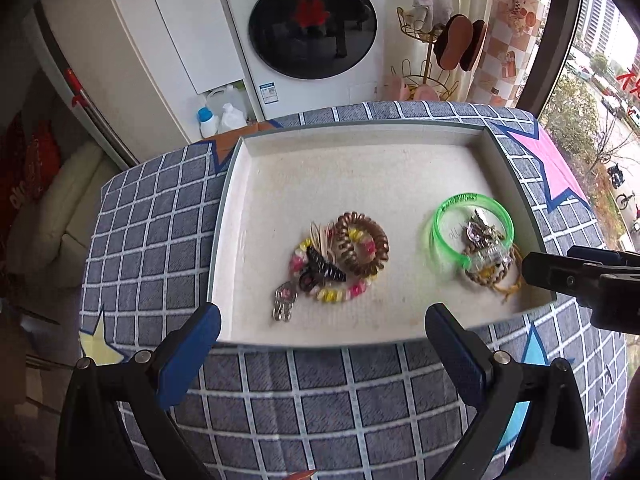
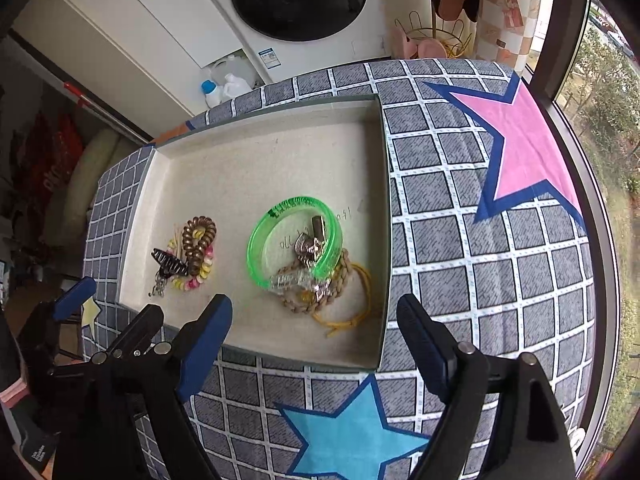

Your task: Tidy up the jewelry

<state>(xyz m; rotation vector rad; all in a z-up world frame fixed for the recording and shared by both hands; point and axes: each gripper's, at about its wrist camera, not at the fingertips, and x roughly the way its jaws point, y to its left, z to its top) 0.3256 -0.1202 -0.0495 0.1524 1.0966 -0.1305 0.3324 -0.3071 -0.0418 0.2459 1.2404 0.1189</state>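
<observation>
A shallow cream-lined tray (image 1: pixel 360 136) (image 2: pixel 276 116) sits on the checked cloth. Its left pile holds a brown coil hair tie (image 1: pixel 366 246) (image 2: pixel 200 240), a pink-yellow coil tie (image 1: pixel 340 294), a black hair claw (image 1: pixel 324 266) (image 2: pixel 170 262) and a metal charm (image 1: pixel 284 304). Its right pile holds a green bangle (image 1: pixel 440 236) (image 2: pixel 260 244), a braided bracelet (image 1: pixel 486 278) (image 2: pixel 340 276), a yellow cord (image 2: pixel 362 300) and metal pieces (image 2: pixel 310 246). My left gripper (image 1: pixel 322 334) is open and empty over the tray's near edge. My right gripper (image 2: pixel 314 330) is open and empty, near the right pile.
The table (image 1: pixel 320 400) wears a grey checked cloth with coloured stars (image 2: pixel 532 140). A washing machine (image 1: pixel 312 28), bottles (image 1: pixel 210 120) and a gold rack (image 1: pixel 432 60) stand behind it. A window (image 2: pixel 608 120) is on the right. The right gripper's side (image 1: pixel 580 276) shows by the tray's right wall.
</observation>
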